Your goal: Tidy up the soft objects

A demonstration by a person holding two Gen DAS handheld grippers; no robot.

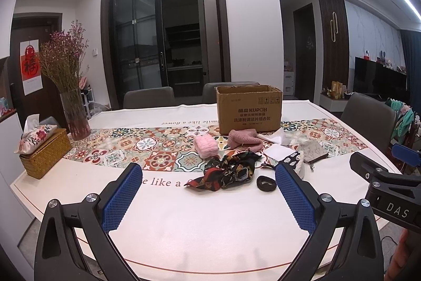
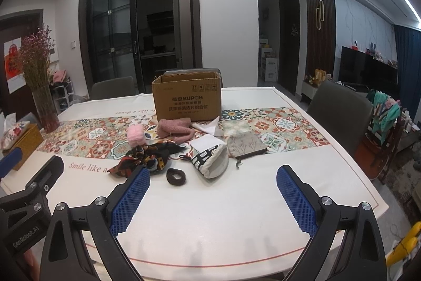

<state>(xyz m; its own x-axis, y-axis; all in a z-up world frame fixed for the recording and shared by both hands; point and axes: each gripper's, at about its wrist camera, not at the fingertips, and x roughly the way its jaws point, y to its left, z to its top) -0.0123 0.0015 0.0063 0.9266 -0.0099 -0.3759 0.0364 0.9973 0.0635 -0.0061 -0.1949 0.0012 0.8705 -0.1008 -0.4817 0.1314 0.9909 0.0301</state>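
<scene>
Soft objects lying loose on table (image 2: 210,215) before cardboard box (image 2: 188,99): patterned scarf (image 2: 147,157), pink roll (image 2: 136,136), brown hair tie (image 2: 175,176), pouches. Nothing visibly boxed. You are holding left gripper (image 1: 208,191), right gripper (image 2: 213,191) spread wide, empty.

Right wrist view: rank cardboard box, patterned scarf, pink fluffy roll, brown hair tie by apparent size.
1. cardboard box, largest though farthest.
2. patterned scarf, its near edge partly hidden behind a finger.
3. pink fluffy roll.
4. brown hair tie, smallest despite lying nearest the camera.
</scene>
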